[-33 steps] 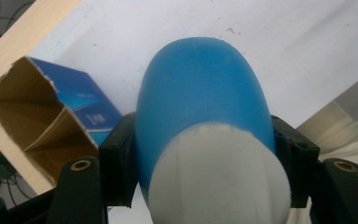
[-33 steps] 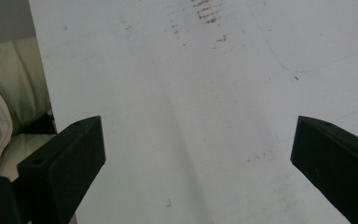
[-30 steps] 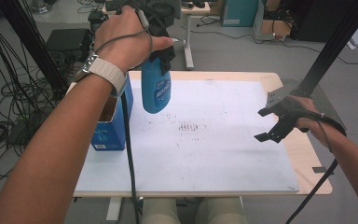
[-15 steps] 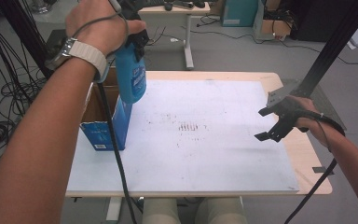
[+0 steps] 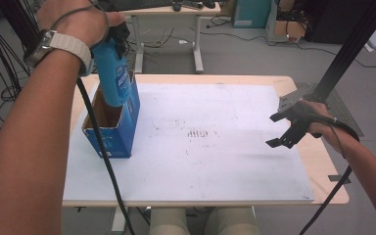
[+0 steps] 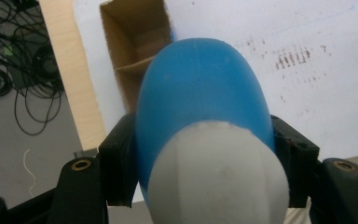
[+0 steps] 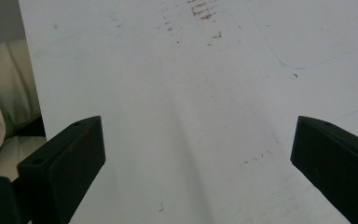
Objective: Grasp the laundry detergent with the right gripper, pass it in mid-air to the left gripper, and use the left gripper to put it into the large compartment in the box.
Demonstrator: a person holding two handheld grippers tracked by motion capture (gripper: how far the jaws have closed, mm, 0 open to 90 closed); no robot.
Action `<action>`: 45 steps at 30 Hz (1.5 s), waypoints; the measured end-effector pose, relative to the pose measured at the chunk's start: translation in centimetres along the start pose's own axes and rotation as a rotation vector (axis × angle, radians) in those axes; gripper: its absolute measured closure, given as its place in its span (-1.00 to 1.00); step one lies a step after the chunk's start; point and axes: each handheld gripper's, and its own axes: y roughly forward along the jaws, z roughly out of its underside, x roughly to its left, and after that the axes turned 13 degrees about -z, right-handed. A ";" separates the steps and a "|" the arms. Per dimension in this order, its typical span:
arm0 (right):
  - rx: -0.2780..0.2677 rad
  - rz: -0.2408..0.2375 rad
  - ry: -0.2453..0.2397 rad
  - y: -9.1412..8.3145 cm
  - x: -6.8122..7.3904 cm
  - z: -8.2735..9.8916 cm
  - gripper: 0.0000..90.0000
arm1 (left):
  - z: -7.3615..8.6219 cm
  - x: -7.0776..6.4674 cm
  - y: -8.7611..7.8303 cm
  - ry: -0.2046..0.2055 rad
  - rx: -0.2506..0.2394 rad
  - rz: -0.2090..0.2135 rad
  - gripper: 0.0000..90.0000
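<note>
The left tool grips a blue bottle, its two black jaws pressed against the bottle's sides just below the white cap. In the left gripper view the cap sits nearest the camera and the rounded blue body points away from the tool, down toward the open top of a blue cardboard box. From the high view the bottle hangs upright under the tool, with its lower end at or just inside the mouth of the box; how deep it sits cannot be told. The box stands on a white sheet that covers most of the counter, near the sheet's left edge, directly beneath the left tool. Its brown inside and a flap show past the bottle in the left gripper view.

The right tool hovers above the right side of the white sheet, well apart from the bottle and box. Its jaws stand wide, with nothing between them. Beneath and ahead of it the sheet bears faint brown smudges and a thin blue pen line. A dark cable trails from the left tool down past the box and off the front of the counter.
</note>
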 end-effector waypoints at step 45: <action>0.015 0.017 0.107 0.1 -0.3 1.2 -0.93 | 0.7 2.1 8.9 -0.120 0.054 -0.031 -0.17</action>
